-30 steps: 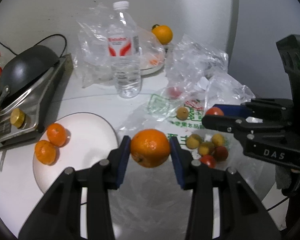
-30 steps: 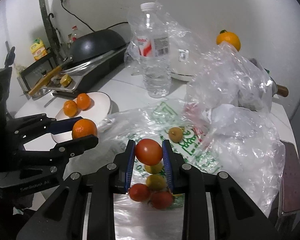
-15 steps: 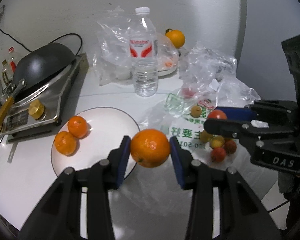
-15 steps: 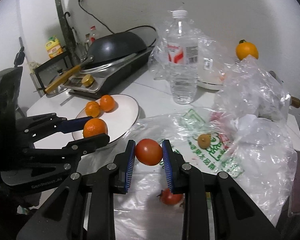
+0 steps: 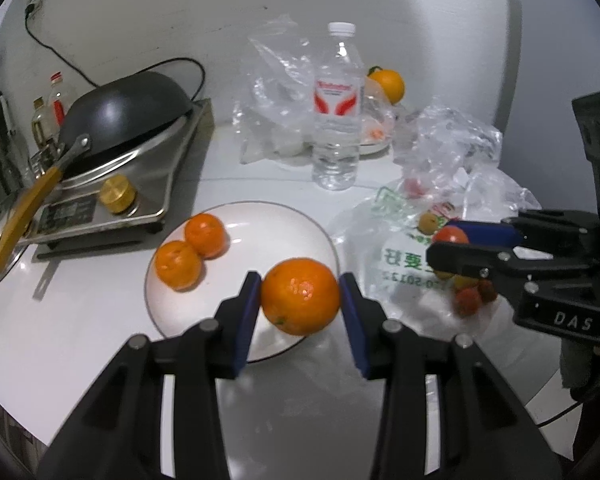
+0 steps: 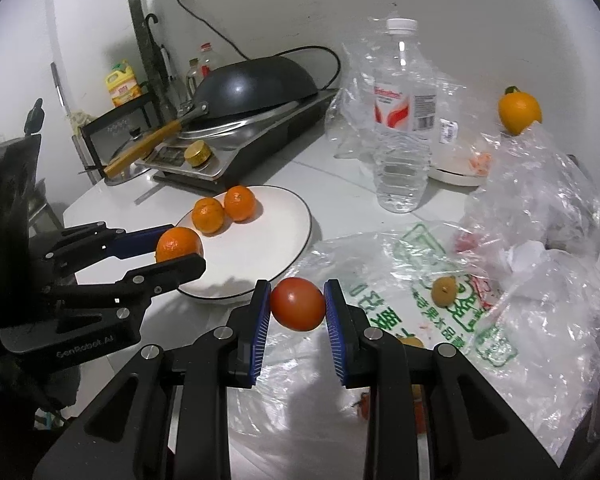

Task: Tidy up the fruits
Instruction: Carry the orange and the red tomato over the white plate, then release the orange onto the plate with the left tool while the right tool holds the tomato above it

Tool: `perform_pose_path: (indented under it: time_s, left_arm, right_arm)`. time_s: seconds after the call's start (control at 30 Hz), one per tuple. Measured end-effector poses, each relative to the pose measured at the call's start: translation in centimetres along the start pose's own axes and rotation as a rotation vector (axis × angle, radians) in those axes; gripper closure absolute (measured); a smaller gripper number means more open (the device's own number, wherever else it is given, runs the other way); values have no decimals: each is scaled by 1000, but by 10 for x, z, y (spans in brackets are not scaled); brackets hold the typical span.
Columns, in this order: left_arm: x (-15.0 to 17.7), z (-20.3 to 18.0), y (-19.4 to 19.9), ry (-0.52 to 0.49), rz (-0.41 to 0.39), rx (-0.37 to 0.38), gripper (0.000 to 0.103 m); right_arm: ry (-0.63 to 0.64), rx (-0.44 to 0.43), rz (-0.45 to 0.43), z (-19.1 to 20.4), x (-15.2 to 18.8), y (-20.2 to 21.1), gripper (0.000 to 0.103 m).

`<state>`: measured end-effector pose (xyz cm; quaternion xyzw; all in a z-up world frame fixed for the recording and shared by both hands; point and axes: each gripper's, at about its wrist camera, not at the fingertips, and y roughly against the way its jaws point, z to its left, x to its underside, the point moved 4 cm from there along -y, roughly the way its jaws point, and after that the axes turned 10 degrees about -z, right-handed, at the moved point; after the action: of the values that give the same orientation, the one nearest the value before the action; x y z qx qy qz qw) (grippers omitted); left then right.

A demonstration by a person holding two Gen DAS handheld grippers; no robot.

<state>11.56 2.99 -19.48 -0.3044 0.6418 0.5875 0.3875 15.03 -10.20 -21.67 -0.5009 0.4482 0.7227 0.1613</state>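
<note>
Left wrist view: the left gripper [image 5: 300,298] pinches a mandarin orange [image 5: 300,295] between its blue pads, held in the air over the near edge of a white plate [image 5: 260,224]. Two smaller mandarins [image 5: 192,252] lie touching each other on the far left part of that plate. To the right, the right gripper [image 5: 454,238] reaches in from the side, its fingers clamped on a red tomato [image 5: 452,235]. Below it a few small red and yellow fruits [image 5: 470,298] sit on a printed plastic bag [image 5: 400,264]. A water bottle [image 5: 337,108] stands upright behind the plate, with crumpled clear bags around it and a single orange [image 5: 388,85] further back. A black wok [image 5: 128,116] rests on a steel stove [image 5: 140,184] at the left.

Right wrist view: the right gripper [image 6: 297,308] grips the tomato [image 6: 297,308] between its ribbed blue pads, above the plastic bag's [image 6: 420,300] near edge, just right of the plate [image 6: 276,236]. The left gripper [image 6: 180,248] comes in from the left with the mandarin orange [image 6: 179,245] squeezed between its fingers, over the plate's left rim. The two mandarins [image 6: 224,210] sit side by side on the plate's far side. A small brownish fruit [image 6: 444,290] lies on the bag's green print. The water bottle [image 6: 402,120] stands beyond, the wok [image 6: 256,84] and stove [image 6: 236,148] behind the plate, and the lone orange [image 6: 518,110] at the far right.
</note>
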Motion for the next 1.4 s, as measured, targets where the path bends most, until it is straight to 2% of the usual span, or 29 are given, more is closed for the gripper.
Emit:
perform_pose_path:
  time_s: [0.4,0.63,1.1,1.4]
  left_arm:
    - [16,38,-6,36,9,-62,62]
    - [22,57,-21,20,23,-96,62]
    - [32,87,-44,77,62,-111,62]
    - [32,94,-49,54,64,-118,62]
  right_arm:
    - [38,6,10,14,-5,-9,74]
    - [56,-5,42,26,-4,-23,74]
    - [84,11,90,37,-6,-48,74]
    - [80,7,102,39,-4,-55,74]
